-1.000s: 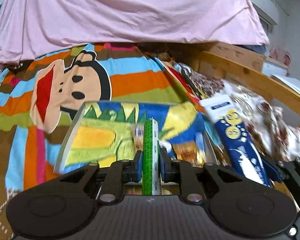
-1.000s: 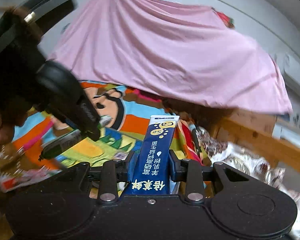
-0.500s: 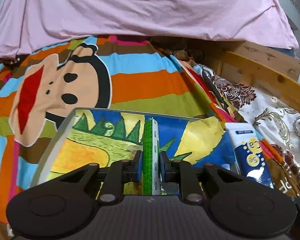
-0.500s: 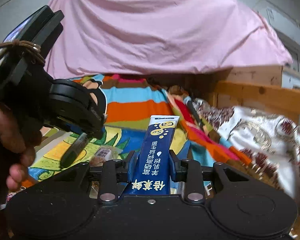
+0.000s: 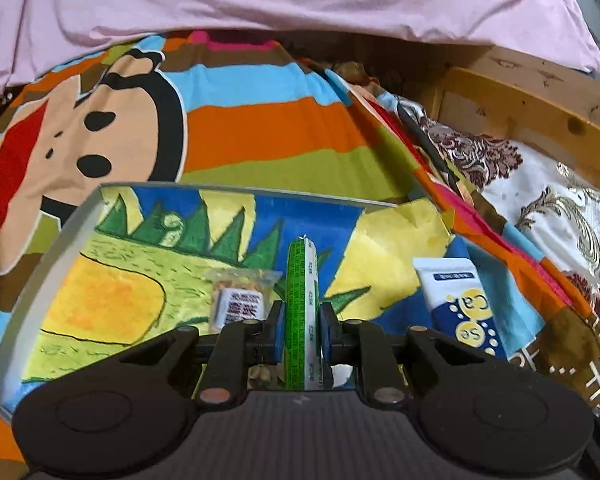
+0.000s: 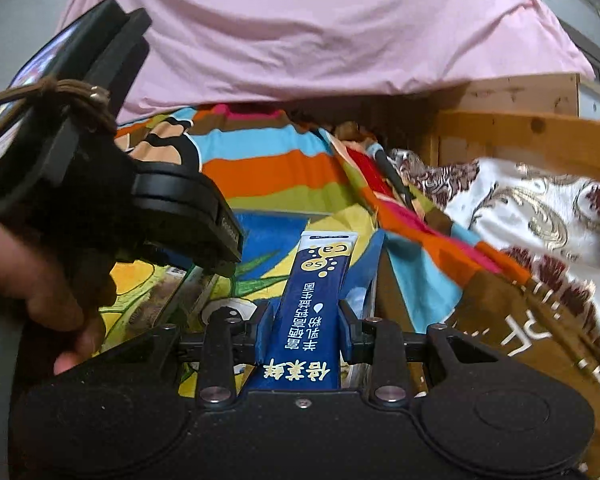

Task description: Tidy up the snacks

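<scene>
Left wrist: my left gripper [image 5: 300,330] clamps a green stick [image 5: 302,312] over the box [image 5: 60,240], a small packet [image 5: 240,300] lying just left.

Right wrist: my right gripper [image 6: 305,332] grips a blue sachet [image 6: 314,304] above the box's right edge. Delivery step, I judge; next, lower and release both inside.

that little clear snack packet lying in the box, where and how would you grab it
Probably by its crimped far edge, coming from above with the fingers across its short width. The snack packet lies flat on the floor of the box, so there is no side to get under; its near end is hidden behind the left gripper, which holds the green stick.
</scene>
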`<state>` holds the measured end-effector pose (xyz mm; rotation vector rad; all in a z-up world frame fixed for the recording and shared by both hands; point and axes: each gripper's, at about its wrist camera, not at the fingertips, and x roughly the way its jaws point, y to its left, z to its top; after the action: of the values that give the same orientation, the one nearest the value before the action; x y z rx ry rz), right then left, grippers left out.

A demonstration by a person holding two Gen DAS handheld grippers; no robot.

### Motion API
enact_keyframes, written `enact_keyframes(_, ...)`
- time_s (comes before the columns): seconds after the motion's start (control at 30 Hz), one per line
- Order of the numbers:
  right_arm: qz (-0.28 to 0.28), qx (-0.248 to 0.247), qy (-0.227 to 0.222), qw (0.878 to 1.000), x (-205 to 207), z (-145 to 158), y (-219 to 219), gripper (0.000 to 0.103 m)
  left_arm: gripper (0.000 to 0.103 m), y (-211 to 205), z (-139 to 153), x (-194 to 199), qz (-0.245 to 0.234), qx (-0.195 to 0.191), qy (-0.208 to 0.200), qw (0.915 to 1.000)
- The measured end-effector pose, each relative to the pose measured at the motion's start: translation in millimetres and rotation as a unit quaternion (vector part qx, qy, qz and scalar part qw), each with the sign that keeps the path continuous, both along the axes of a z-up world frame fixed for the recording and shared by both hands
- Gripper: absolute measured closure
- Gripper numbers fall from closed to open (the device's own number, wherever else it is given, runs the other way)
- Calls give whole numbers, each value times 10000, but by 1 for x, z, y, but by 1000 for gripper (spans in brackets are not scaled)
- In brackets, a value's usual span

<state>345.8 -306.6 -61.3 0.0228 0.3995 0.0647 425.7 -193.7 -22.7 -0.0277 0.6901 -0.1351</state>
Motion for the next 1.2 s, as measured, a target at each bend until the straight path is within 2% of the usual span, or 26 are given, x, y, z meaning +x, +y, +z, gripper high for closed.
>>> enact_keyframes(0.3, 16, -59, 184, 9998, 12, -9, 3, 64, 84, 1, -15, 5, -67, -96, 161, 9998)
enact_keyframes(0.37, 33, -14, 209, 9998, 12, -10, 1, 54, 83, 3, -15, 4, -61, -147, 136, 9998)
enact_keyframes(0.5, -35, -8, 163, 9999, 10, -7, -1, 50, 67, 7, -11, 2, -61, -301, 103, 9995)
enact_keyframes(0.6, -96, 35, 70, 9999, 6, -2, -4, 47, 62, 9, -5, -3, -87, -326, 41, 9994)
enact_keyframes(0.67, -201, 36, -52, 9998, 1, 6, -7, 40, 58, 12, 1, -8, -86, -370, -15, 9993)
enact_keyframes(0.77, -302, 151, -277, 9990, -10, 20, -13, 34, 48, 19, 16, -18, -66, -467, -167, 9987)
enact_keyframes(0.83, -356, 227, -425, 9982, -18, 31, -17, 31, 35, 24, 28, -27, -25, -510, -316, 9982)
enact_keyframes(0.93, -397, 259, -619, 9970, -32, 48, -21, 21, 26, 35, 45, -41, 99, -628, -481, 9968)
enact_keyframes(1.03, -402, 297, -760, 9959, -50, 64, -26, 16, 16, 47, 63, -57, 243, -777, -641, 9946)
enact_keyframes(1.2, -319, 239, -1076, 9934, -82, 89, -26, 7, 4, 65, 85, -92, 359, -968, -917, 9904)
